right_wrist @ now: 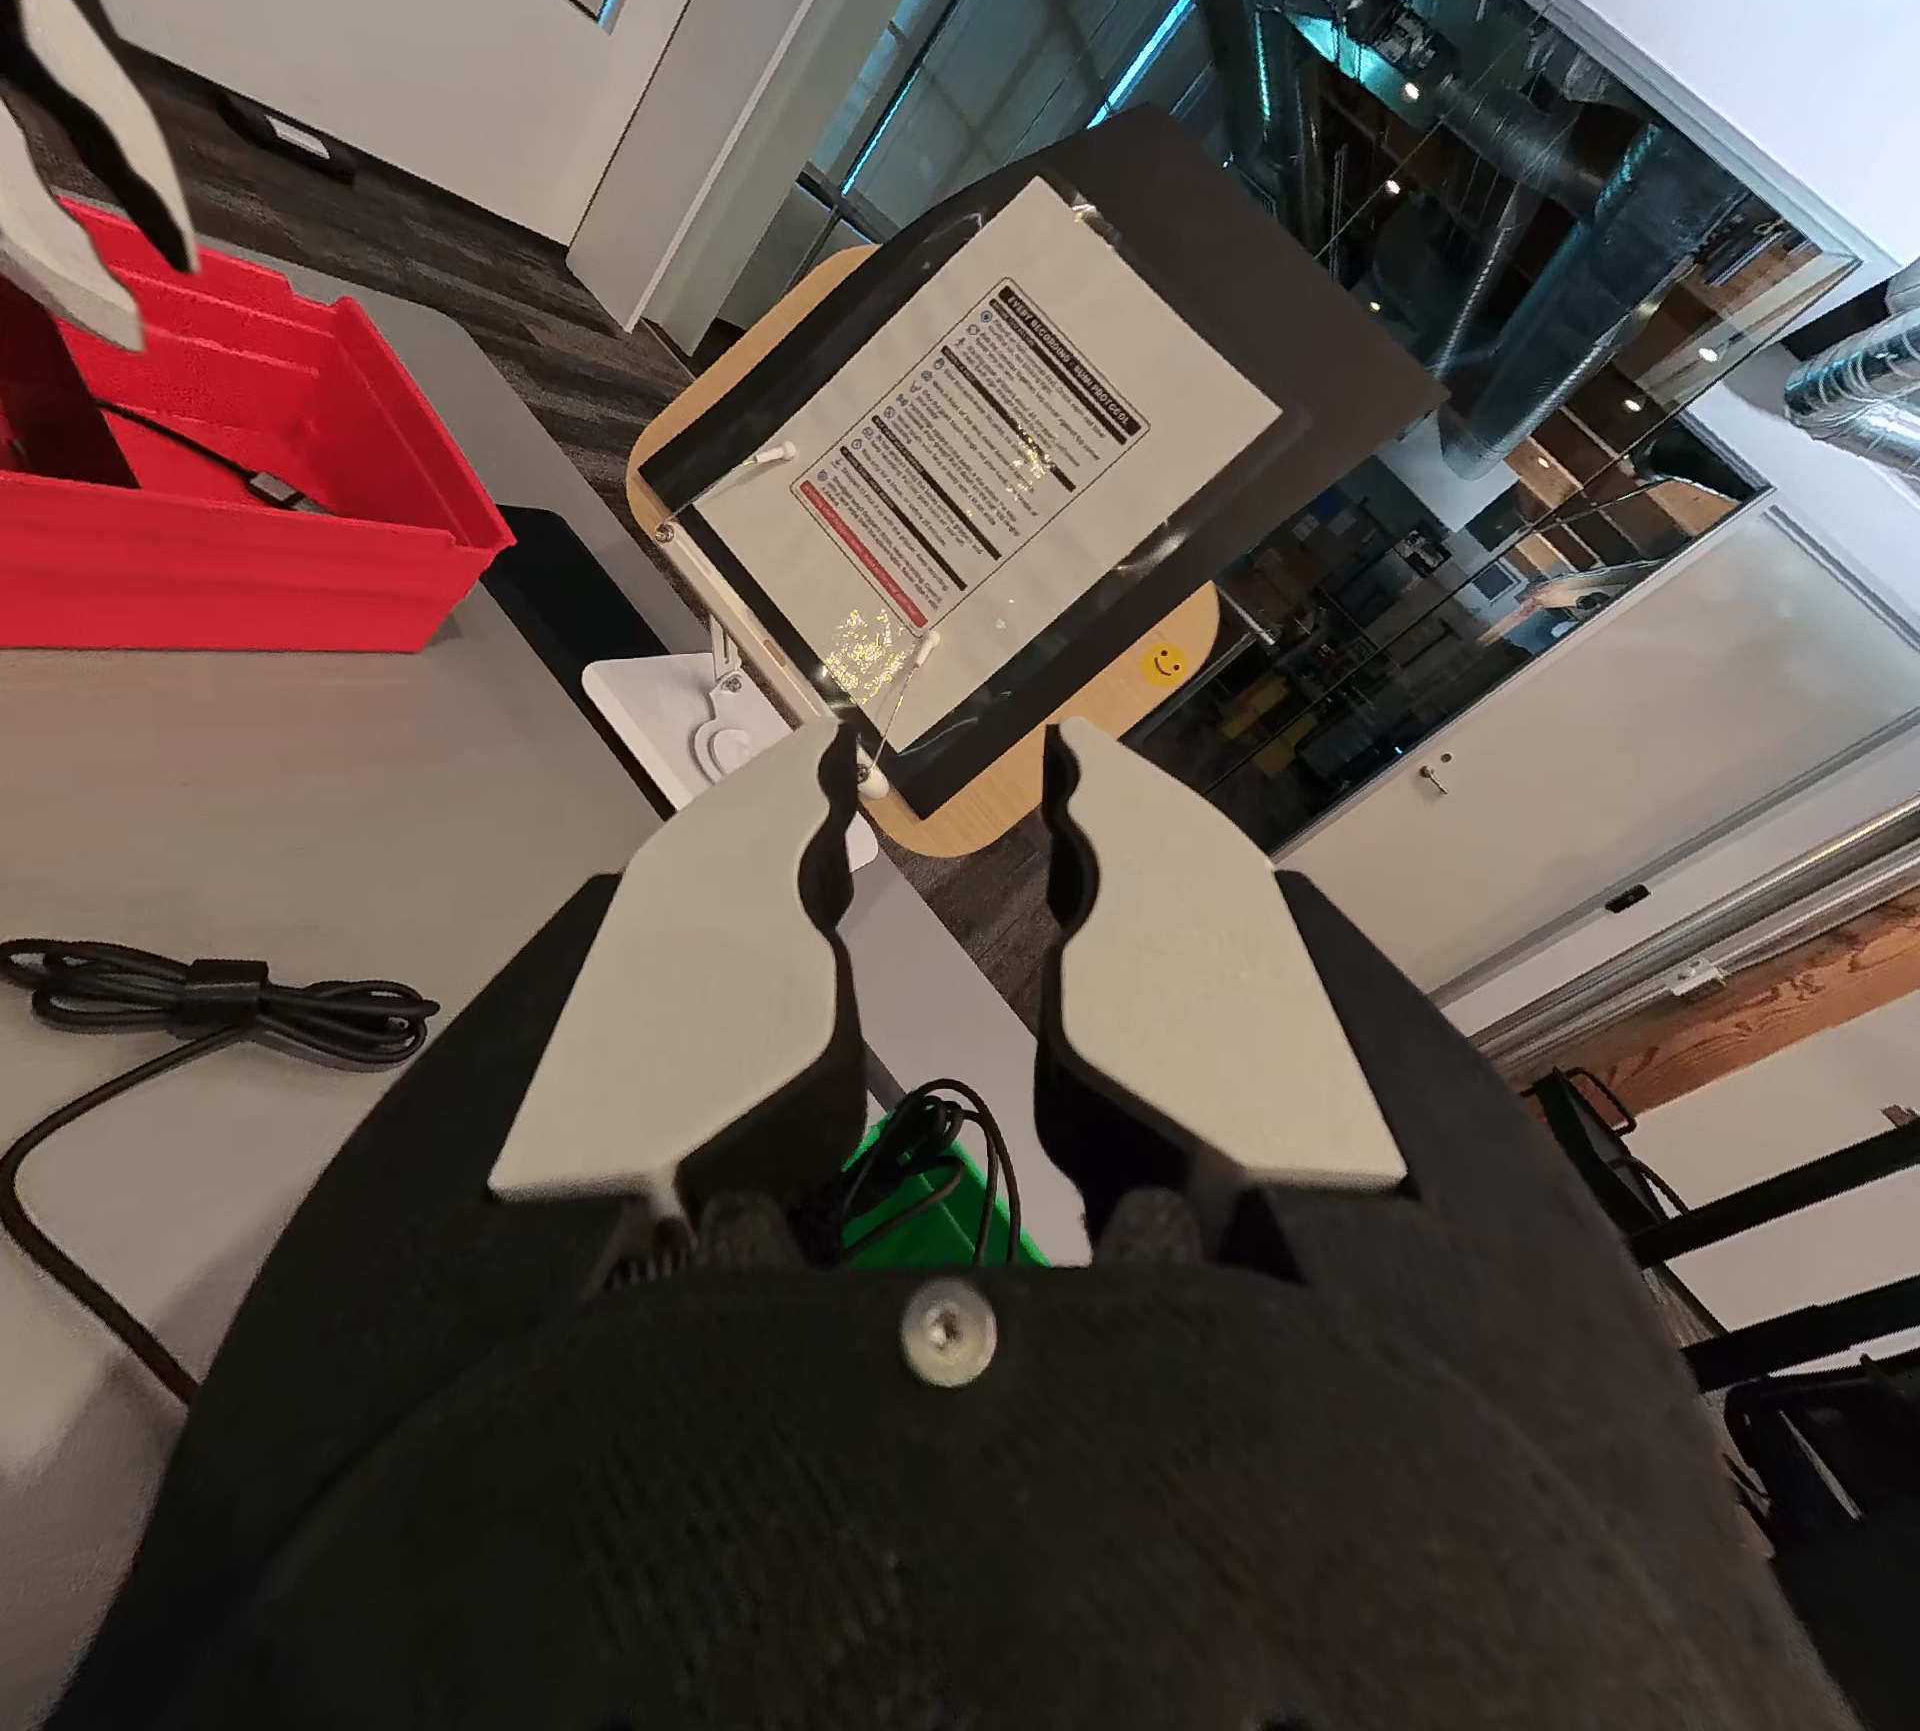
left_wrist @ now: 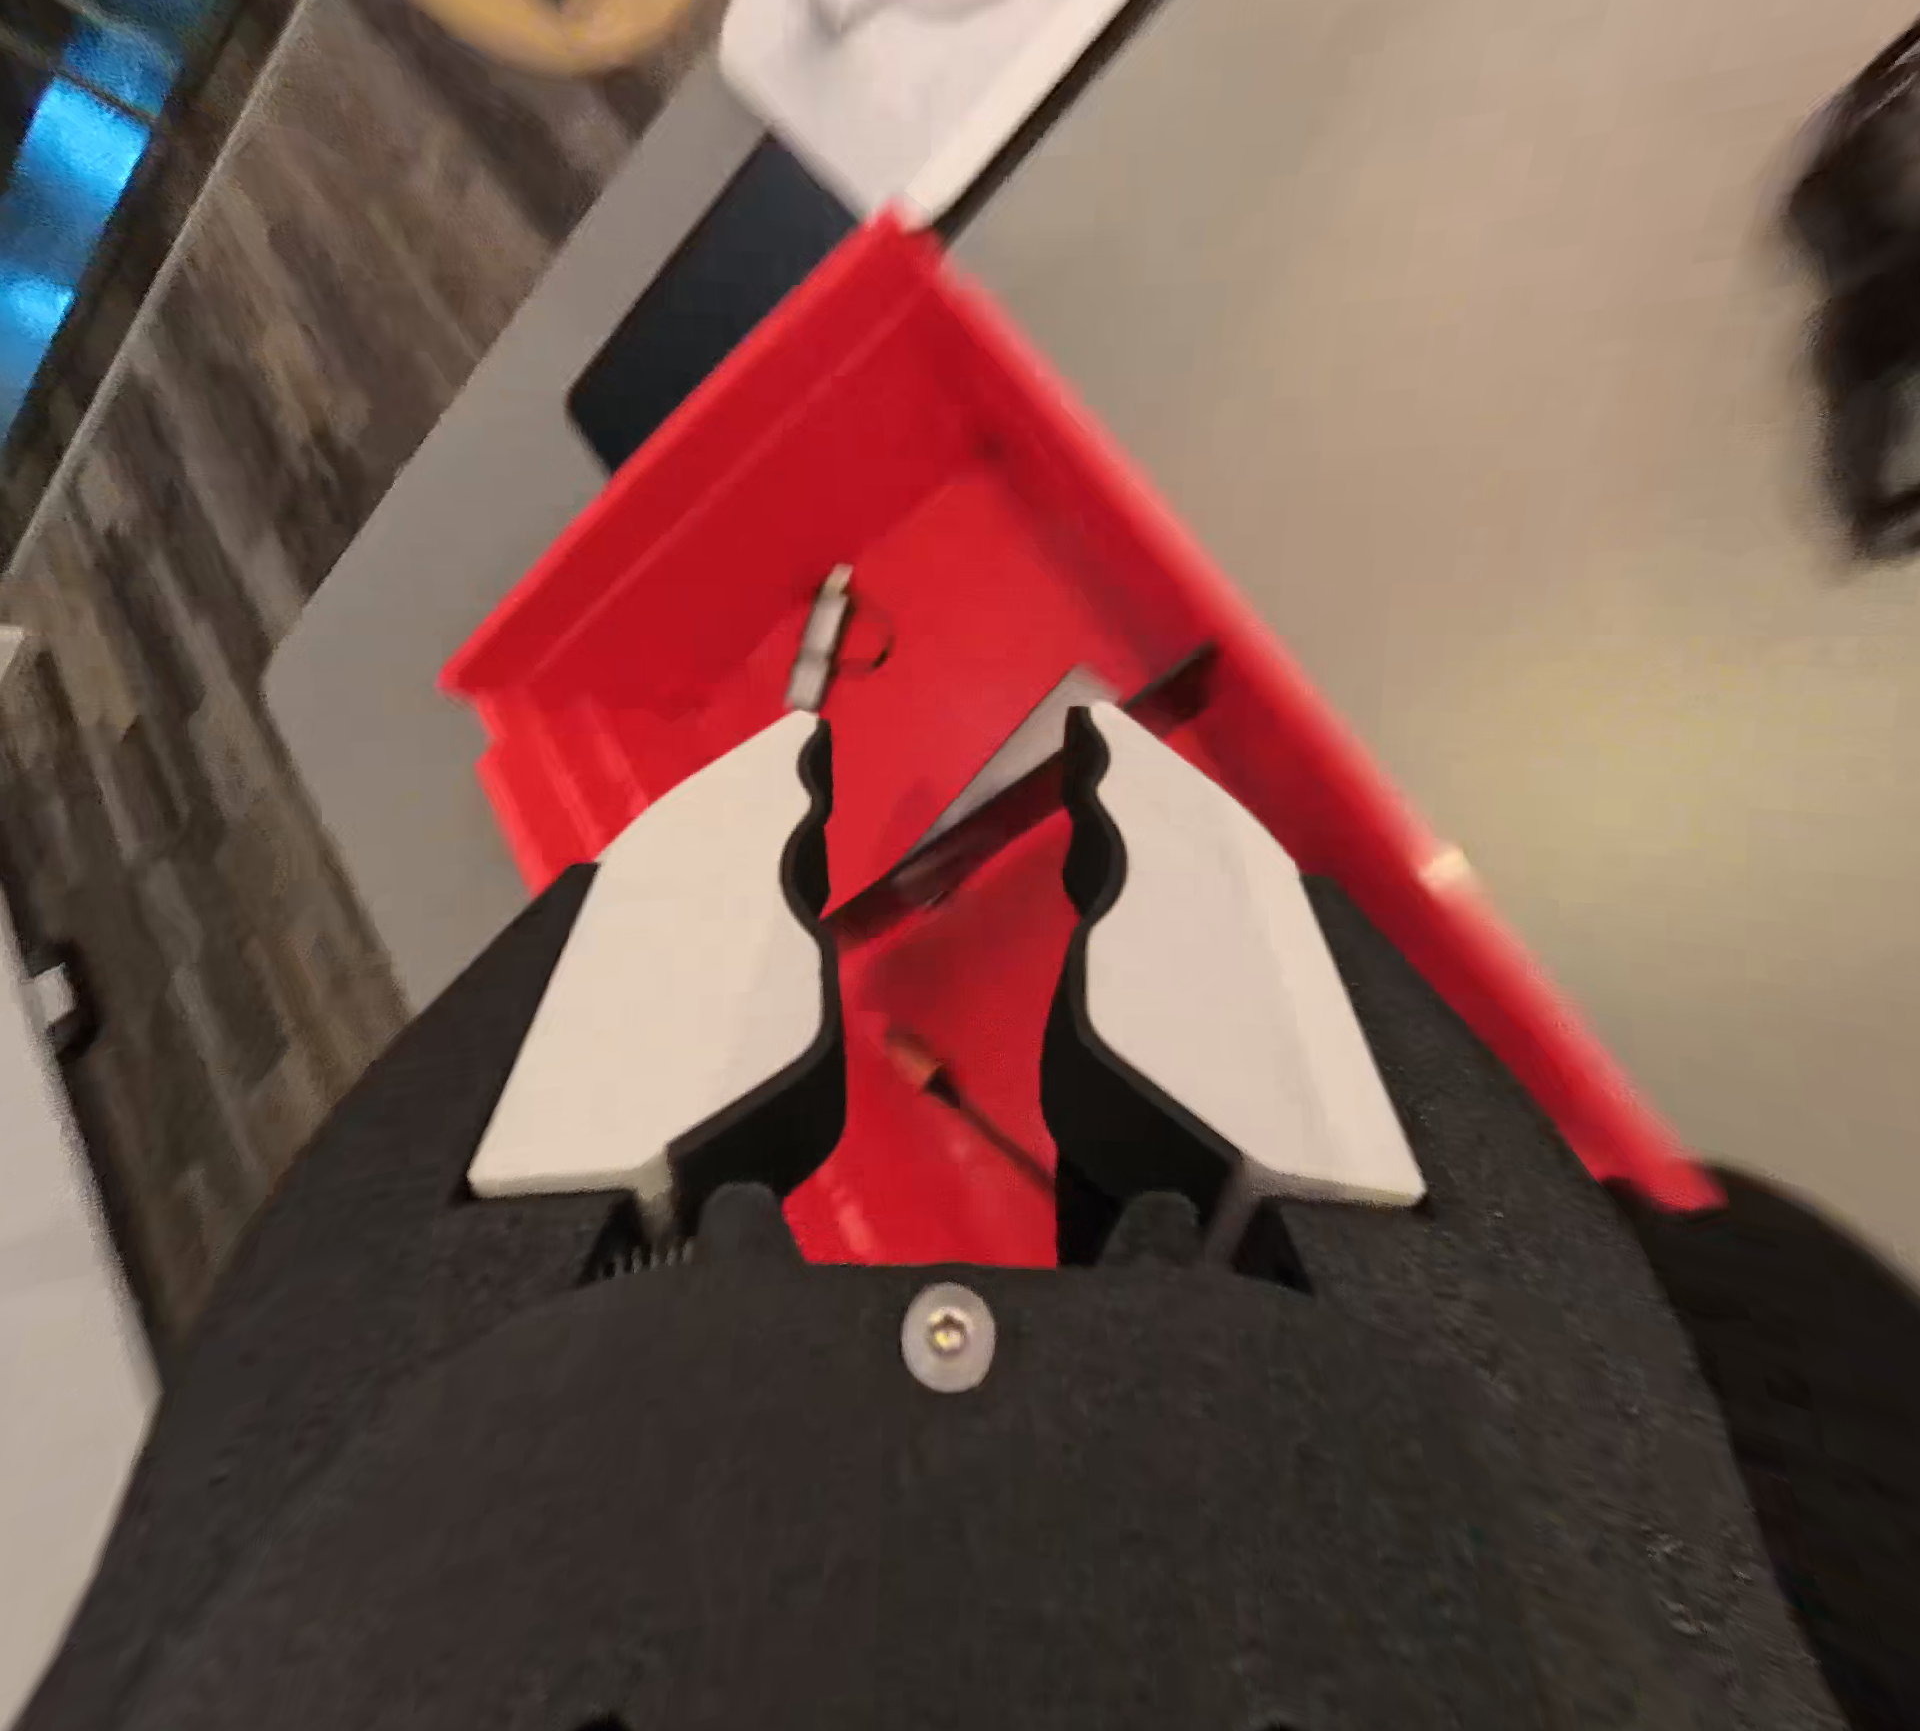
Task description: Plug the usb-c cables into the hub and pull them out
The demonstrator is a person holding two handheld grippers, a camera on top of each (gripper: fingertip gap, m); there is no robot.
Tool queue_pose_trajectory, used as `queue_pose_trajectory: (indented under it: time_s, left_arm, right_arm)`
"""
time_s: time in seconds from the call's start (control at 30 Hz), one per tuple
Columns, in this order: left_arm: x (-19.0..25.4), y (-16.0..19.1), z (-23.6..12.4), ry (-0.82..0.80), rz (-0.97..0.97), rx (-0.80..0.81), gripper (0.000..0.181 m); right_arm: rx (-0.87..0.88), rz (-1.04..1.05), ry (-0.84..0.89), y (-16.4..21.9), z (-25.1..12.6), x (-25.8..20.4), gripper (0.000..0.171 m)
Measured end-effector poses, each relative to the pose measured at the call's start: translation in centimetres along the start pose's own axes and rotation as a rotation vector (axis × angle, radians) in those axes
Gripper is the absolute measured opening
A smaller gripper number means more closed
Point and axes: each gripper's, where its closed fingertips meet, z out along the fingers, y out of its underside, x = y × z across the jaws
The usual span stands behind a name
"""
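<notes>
left gripper (left_wrist: 945, 736) over red bin (left_wrist: 1039, 455), fingers (left_wrist: 686, 933) apart

Red bin (right_wrist: 260, 538) walls fence left gripper (left_wrist: 945, 725) fingers; hub (left_wrist: 1018, 788) lies between. Bare table (right_wrist: 312, 829) beside bin; coiled cable (right_wrist: 208, 1006) near.

We see a glossy red plastic bin (left_wrist: 1039, 476) at 12 o'clock, matt grey tabletop (right_wrist: 260, 808), rough black gripper body (right_wrist: 935, 1525).

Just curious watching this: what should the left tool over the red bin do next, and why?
Probably lower the left tool into the red bin: it is open and empty, and a flat grey piece, perhaps the hub, lies just below. The blur hides details.
</notes>
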Motion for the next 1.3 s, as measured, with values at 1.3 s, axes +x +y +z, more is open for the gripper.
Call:
queue_pose_trajectory:
  time_s: [1.3]
  left_arm:
    - [-6.2, 9.0, 16.6, 0.380, 0.751, -0.481, 0.021]
  right_arm:
    - [-0.236, -0.088, -0.062, 6.5, 4.4, -1.5, 0.036]
